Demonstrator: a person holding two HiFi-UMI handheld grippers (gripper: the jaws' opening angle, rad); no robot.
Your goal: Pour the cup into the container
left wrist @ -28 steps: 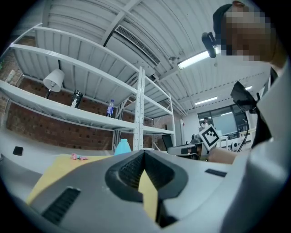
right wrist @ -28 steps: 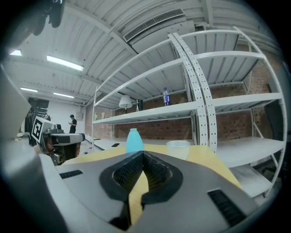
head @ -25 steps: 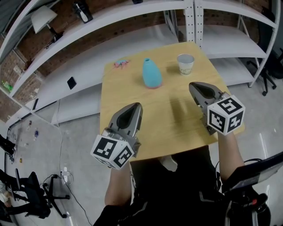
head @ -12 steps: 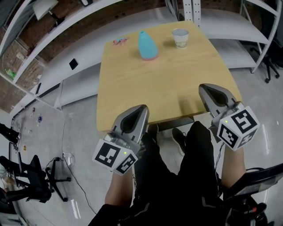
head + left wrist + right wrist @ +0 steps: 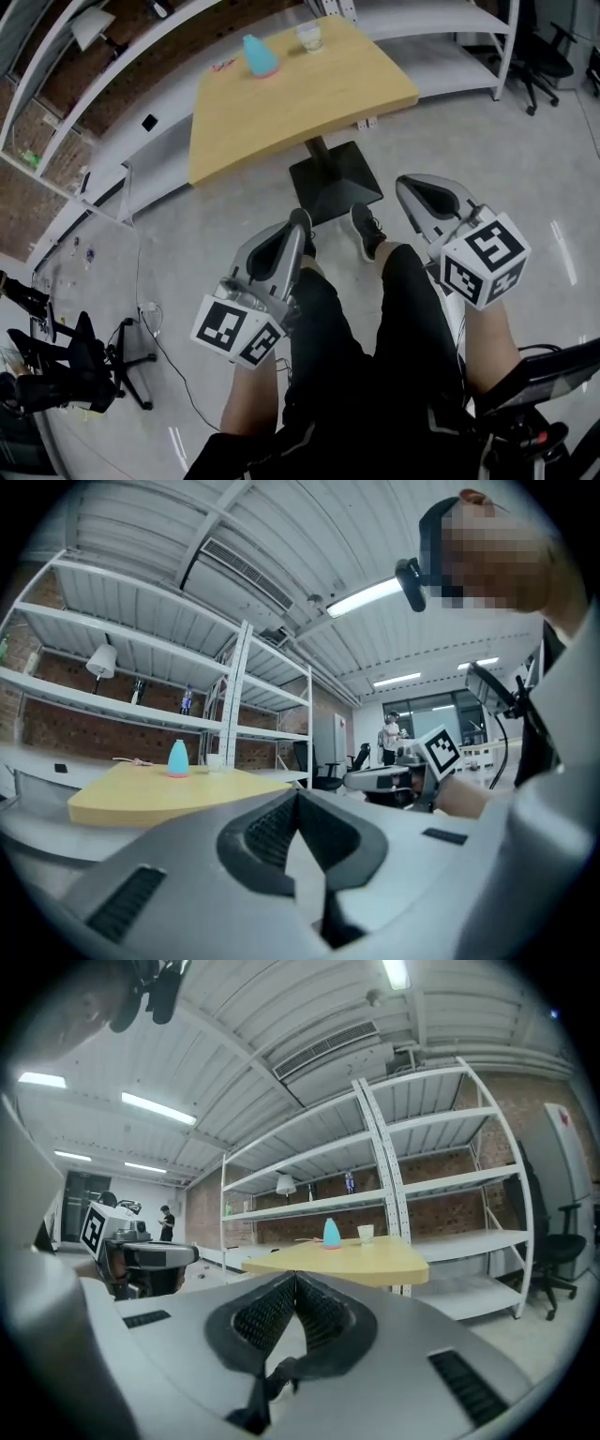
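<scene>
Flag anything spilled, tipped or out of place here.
Nothing spilled: the cup and blue container stand upright at the table's far edge. Oddly, the left gripper and right gripper hang over the floor, off the table, jaws shut, empty.

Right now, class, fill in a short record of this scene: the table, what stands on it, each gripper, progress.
Table: square yellow wooden table, far from both grippers
On table: turquoise bottle-shaped container; white paper cup beside it, apart; small pink item
Left gripper: shut, empty
Right gripper: shut, empty
Pouring: not yet begun
</scene>
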